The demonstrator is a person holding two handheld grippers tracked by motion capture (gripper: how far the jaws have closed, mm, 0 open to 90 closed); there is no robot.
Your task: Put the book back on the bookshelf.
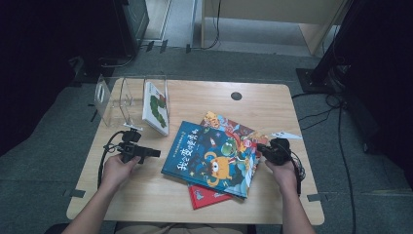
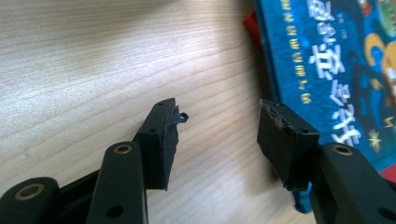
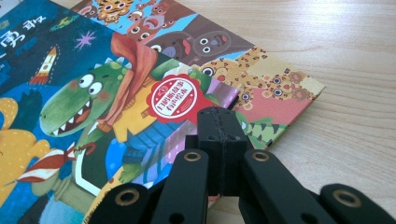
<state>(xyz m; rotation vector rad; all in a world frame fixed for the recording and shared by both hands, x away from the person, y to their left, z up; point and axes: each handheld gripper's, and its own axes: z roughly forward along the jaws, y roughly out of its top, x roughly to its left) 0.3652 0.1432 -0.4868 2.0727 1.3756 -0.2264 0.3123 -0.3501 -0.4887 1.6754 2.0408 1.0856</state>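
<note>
Left forearm in from the near edge, angled toward the far right, hand wrapped round the black left gripper (image 1: 155, 153) low over the bare light wooden table (image 1: 195, 95), left of the book pile. Gripper lying nearly level, tips aimed right at the near-left edge of the blue hardcover picture book with a yellow monster and white lettering (image 1: 209, 158). Jaws standing partly apart in the left gripper view, left gripper (image 2: 217, 135) with only bare wood between its worn black pads (image 2: 280, 140); nothing gripped, nothing touched, the blue picture book (image 2: 327, 70) just beyond the right-hand jaw.

Right forearm in from the near right, rising straight toward the far side, hand closed on the black right gripper (image 1: 263, 148) at the right edge of the pile. Tips aimed left. Jaws pressed fully together in the right gripper view, right gripper (image 3: 222, 121) empty, poised over the corner of the colourful dinosaur picture book with a red round seal (image 3: 154, 116); contact with that cover not clear enough to tell.

Blue picture book on top of the pile, mid-table, slightly tilted, overlapping the dinosaur picture book on its far right and a red book (image 1: 207, 196) poking out at its near side. Far left: clear acrylic book stand (image 1: 114, 100) with a white book with a green caterpillar (image 1: 157, 109) upright in it.
</note>
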